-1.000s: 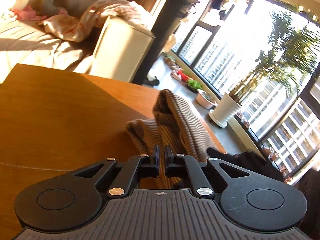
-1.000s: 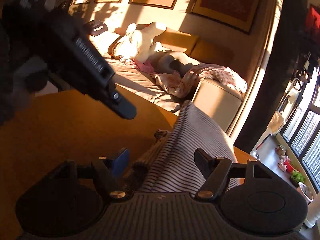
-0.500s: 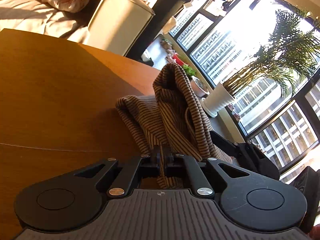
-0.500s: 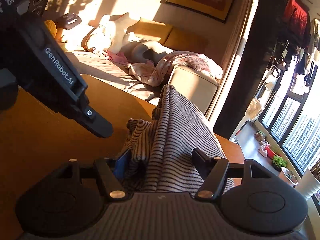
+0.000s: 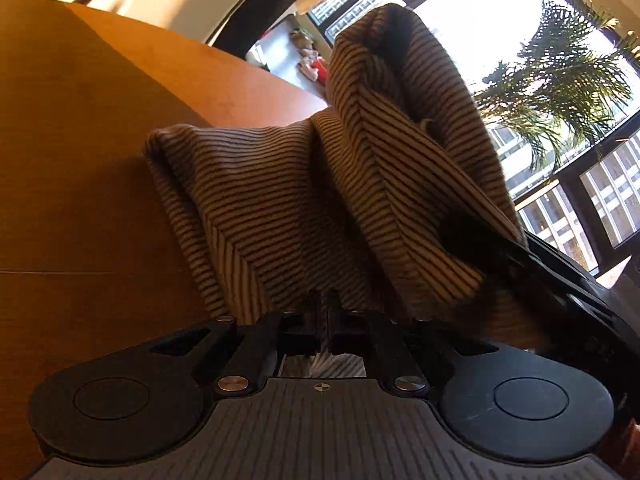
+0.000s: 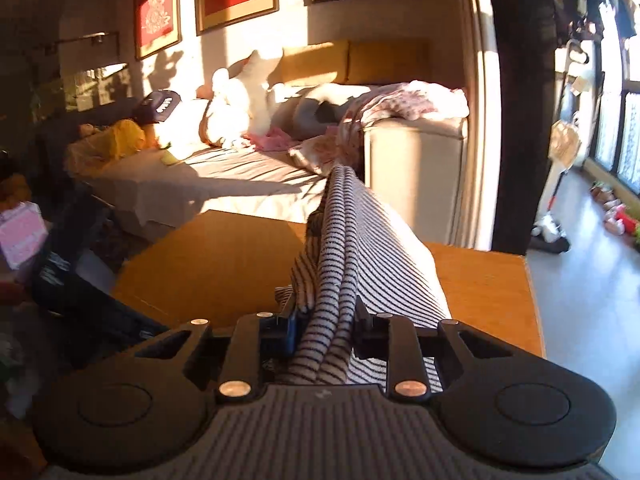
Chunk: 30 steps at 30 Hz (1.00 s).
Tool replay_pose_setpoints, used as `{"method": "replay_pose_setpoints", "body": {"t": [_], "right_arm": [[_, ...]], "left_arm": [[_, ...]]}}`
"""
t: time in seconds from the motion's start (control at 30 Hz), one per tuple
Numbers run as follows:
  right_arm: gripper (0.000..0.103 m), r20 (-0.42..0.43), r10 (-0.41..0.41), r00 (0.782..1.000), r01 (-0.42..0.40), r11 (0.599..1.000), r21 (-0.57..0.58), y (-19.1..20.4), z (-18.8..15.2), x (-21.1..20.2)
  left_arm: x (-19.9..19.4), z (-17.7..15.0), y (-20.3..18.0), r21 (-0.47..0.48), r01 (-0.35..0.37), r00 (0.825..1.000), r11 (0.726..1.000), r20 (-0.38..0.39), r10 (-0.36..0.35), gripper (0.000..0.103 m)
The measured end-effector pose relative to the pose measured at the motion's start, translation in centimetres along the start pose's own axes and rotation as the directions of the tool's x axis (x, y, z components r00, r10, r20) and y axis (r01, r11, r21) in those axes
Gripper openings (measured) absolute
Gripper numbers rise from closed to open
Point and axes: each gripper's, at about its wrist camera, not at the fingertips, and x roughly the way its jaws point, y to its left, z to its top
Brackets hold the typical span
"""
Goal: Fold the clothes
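Observation:
A brown-and-dark striped garment (image 5: 280, 208) lies bunched on the wooden table (image 5: 80, 160), with one fold rising high on the right. My left gripper (image 5: 324, 308) is shut on its near edge. In the right wrist view the same striped garment (image 6: 352, 248) runs as a taut ridge away from my right gripper (image 6: 326, 322). Its jaws are closing, with a thick bunch of cloth pinched between the blue pad and the other finger. The right gripper's black body (image 5: 568, 280) shows under the raised fold in the left wrist view.
Beyond the table (image 6: 224, 264) stands a sofa (image 6: 416, 168) with blankets and a plush toy. The table's far right edge (image 6: 534, 304) drops to a grey floor with small toys (image 6: 612, 216). A pink box (image 6: 20, 232) sits at the left. Large windows and a palm (image 5: 560, 80) are on the right.
The right jaws have come together on the cloth, and that gripper has risen and rolled. The left gripper has sunk toward the table, closer to the garment, still shut on it.

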Motion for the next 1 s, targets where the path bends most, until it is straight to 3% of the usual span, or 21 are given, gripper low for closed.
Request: {"method": "replay_pose_setpoints", "body": {"t": [0.07,0.2,0.37,0.4,0.6,0.63,0.67,0.73,0.77,0.87,0.93,0.97,1.0], "right_arm": [[0.021,-0.045,0.072,0.996,-0.070,0.997,0.030,0.1,-0.1,0.1],[0.022,-0.027,0.089,0.996,-0.087,0.994,0.072,0.3,-1.2,0.7],[0.022,-0.015,0.086,0.996,-0.085,0.993,0.082,-0.2,-1.0,0.8],[0.022,-0.014,0.091,0.996,-0.089,0.992,0.090,-0.3,-1.0,0.9],[0.021,0.050,0.216,0.975,-0.222,0.943,0.247,-1.6,0.4,0.4],[0.014,0.061,0.247,0.967,-0.255,0.934,0.250,-1.4,1.0,0.3],[0.000,0.072,0.278,0.958,-0.287,0.924,0.253,-1.2,1.6,0.1],[0.000,0.094,0.338,0.936,-0.351,0.900,0.258,-0.7,2.9,-0.2],[0.000,0.088,0.332,0.939,-0.344,0.911,0.228,-0.1,3.3,-0.1],[0.002,0.055,0.159,0.986,-0.164,0.980,0.109,1.0,2.9,0.6],[0.009,0.070,0.052,0.996,-0.051,0.999,-0.009,2.3,1.6,0.2],[0.029,0.081,0.006,0.997,0.000,0.997,-0.071,3.1,0.9,-0.1],[0.057,0.094,-0.038,0.995,0.051,0.990,-0.133,3.9,0.1,-0.3]], "left_arm": [[0.6,-0.1,0.9,-0.026,0.011,1.000,1.000,-0.013,-0.012,0.000],[0.0,-0.2,1.8,-0.046,0.022,1.000,0.999,-0.005,-0.022,0.000],[-4.8,0.1,-0.3,0.126,-0.121,0.989,0.985,0.106,0.107,0.000],[-5.2,0.1,-0.1,0.113,-0.129,0.987,0.985,0.108,0.117,0.000],[-2.7,-1.0,1.5,0.056,-0.070,0.997,0.996,0.044,0.067,0.000],[-2.4,-0.7,1.7,0.052,-0.060,0.997,0.997,0.044,0.058,0.000],[-2.1,-0.6,1.6,0.050,-0.057,0.998,0.997,0.041,0.055,0.000],[-1.6,-0.2,1.5,0.053,-0.054,0.998,0.997,0.036,0.053,0.000],[-1.4,-0.2,1.3,0.059,-0.059,0.998,0.997,0.037,0.057,0.000],[-1.2,-0.4,0.6,0.081,-0.078,0.996,0.994,0.043,0.075,0.000],[-1.5,-0.7,0.5,0.082,-0.079,0.996,0.993,0.043,0.075,0.000],[-1.6,-0.9,0.6,0.080,-0.076,0.996,0.994,0.043,0.073,0.000],[-1.6,-0.9,0.7,0.074,-0.070,0.997,0.995,0.042,0.067,0.000]]}}
